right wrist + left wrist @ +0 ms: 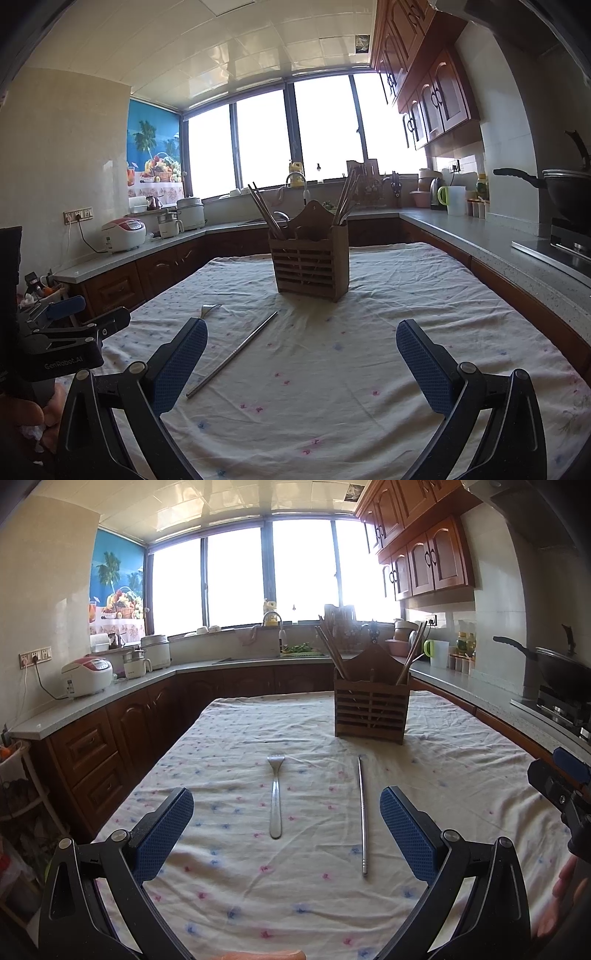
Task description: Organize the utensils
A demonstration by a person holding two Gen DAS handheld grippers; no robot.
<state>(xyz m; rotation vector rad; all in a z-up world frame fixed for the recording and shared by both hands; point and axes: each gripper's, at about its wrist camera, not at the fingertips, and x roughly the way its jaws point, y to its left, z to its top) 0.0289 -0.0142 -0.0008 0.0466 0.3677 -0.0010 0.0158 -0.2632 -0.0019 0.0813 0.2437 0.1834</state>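
Observation:
A metal fork lies on the flowered tablecloth, tines pointing away, with a steel chopstick lying parallel to its right. Both lie between and beyond the blue pads of my left gripper, which is open and holds nothing. Behind them stands a wooden slatted utensil holder with wooden chopsticks in its left and right compartments. In the right wrist view my right gripper is open and empty; the chopstick runs diagonally by its left finger, the fork's head shows past it, and the holder stands ahead.
The table with its cloth sits inside a U-shaped kitchen counter. A rice cooker stands on the left counter, a wok on the stove at right. A person's hand shows at the right edge, below the other gripper.

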